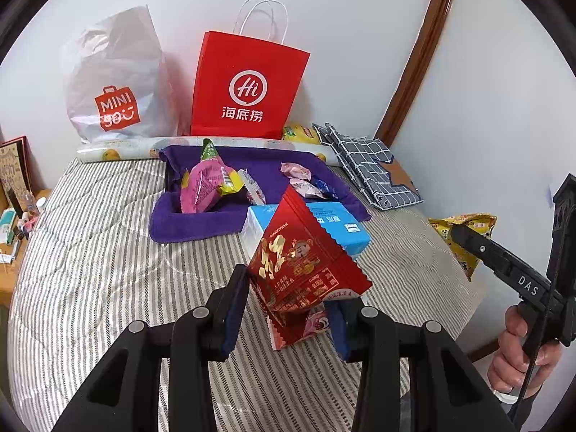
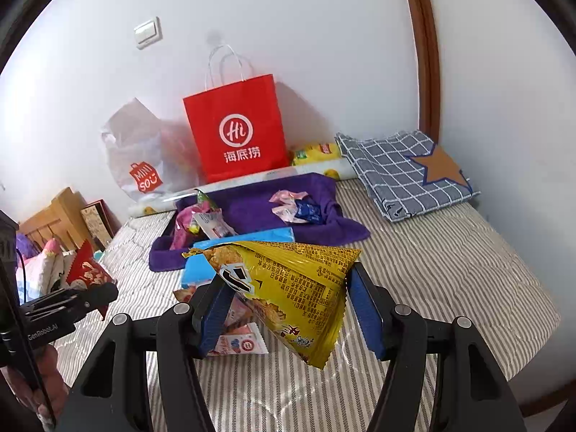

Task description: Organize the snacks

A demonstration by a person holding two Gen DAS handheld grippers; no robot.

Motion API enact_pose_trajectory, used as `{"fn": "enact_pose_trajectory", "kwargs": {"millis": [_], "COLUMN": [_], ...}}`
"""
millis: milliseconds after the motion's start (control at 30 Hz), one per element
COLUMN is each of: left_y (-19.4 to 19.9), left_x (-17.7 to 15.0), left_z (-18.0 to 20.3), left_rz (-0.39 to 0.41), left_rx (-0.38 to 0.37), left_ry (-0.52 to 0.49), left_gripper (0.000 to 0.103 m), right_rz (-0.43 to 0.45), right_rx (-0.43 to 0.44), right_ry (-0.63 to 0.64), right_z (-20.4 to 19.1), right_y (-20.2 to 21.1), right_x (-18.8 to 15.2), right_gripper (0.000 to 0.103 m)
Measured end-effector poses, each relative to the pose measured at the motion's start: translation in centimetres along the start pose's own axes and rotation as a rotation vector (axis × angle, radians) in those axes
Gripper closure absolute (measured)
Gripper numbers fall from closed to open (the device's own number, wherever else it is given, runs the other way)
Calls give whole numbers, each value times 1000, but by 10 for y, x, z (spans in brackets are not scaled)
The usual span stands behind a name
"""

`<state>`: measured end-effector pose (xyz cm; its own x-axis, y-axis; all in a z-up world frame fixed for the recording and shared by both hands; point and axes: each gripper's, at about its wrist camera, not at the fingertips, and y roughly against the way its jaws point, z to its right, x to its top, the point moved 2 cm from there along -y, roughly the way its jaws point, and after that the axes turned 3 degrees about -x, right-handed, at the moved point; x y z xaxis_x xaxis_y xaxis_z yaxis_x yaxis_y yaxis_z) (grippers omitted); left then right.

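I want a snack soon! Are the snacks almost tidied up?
About halfway. Several snacks already lie on the purple towel. The left gripper holds a red packet and the right gripper a yellow bag. Left: the small pink-and-white packet and blue box on the bed.

Right claw (image 2: 288,302) grips a yellow snack packet (image 2: 298,288) between its blue pads (image 2: 367,309), above a striped bed (image 2: 450,270). Behind: blue box (image 2: 201,266), purple towel (image 2: 252,212) bearing small snacks, red paper bag (image 2: 237,126) against the wall. Left claw (image 2: 104,293) holds a red packet (image 2: 86,270).
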<state>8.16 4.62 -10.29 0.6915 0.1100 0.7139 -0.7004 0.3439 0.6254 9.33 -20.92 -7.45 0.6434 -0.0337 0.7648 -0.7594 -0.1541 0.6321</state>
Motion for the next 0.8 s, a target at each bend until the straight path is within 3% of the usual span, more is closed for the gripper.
{"fn": "enact_pose_trajectory", "kwargs": {"millis": [467,800], "left_y": [16,5], "left_x": [36,80], "left_z": [11,2], "left_rz": [34,49], "left_rx": [9,25], "left_ry": [-19,-6], "left_gripper": [64,64], "right_rz": [28,23], "right_rx": [28,32], "right_ry": [30,39], "right_z": [-11,-15], "right_y": [13,-7], "right_x": [31,66], "right_gripper": [40,40]}}
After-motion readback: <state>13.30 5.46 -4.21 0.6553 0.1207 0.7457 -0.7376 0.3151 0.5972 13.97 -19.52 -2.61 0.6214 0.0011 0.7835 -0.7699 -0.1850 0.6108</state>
